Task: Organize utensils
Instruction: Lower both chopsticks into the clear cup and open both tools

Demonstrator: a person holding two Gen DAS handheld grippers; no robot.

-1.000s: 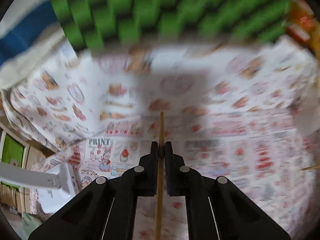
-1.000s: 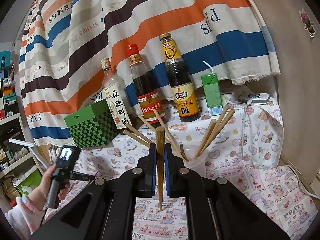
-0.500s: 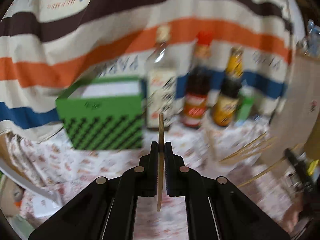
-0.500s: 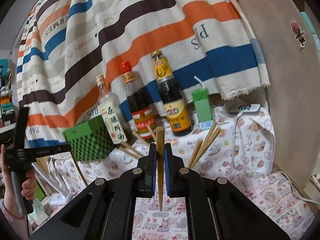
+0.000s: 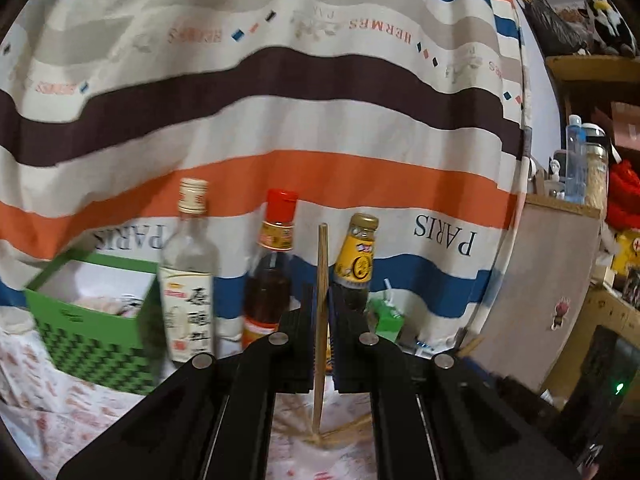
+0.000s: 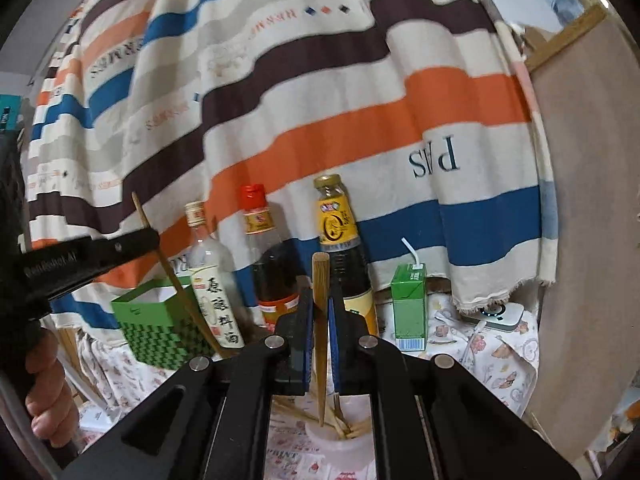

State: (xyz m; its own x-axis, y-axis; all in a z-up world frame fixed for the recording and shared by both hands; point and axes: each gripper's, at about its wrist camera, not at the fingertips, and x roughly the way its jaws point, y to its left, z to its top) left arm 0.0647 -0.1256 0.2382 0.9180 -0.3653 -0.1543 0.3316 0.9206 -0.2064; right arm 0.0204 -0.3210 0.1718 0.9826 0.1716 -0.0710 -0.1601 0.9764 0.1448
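Observation:
My left gripper (image 5: 320,300) is shut on a thin wooden chopstick (image 5: 321,280) that stands upright, its lower tip near other chopsticks (image 5: 340,434) below. My right gripper (image 6: 319,300) is shut on a thicker wooden chopstick (image 6: 320,280), its pointed end hanging just above a white cup (image 6: 336,446) that holds several chopsticks. The left gripper also shows in the right wrist view (image 6: 144,240), raised at the left with its chopstick (image 6: 176,284) slanting in front of the green box.
A green checkered box (image 6: 160,332) stands at the left. Three sauce bottles (image 6: 272,272) and a green juice carton (image 6: 410,312) line the back against a striped cloth (image 6: 360,120). A white device (image 6: 500,314) lies at the right. A brown board (image 6: 592,200) bounds the right side.
Both grippers have tilted upward and risen with their chopsticks. The left gripper swung from facing the tablecloth to facing the bottles. The right chopstick's tip now hangs over the cup.

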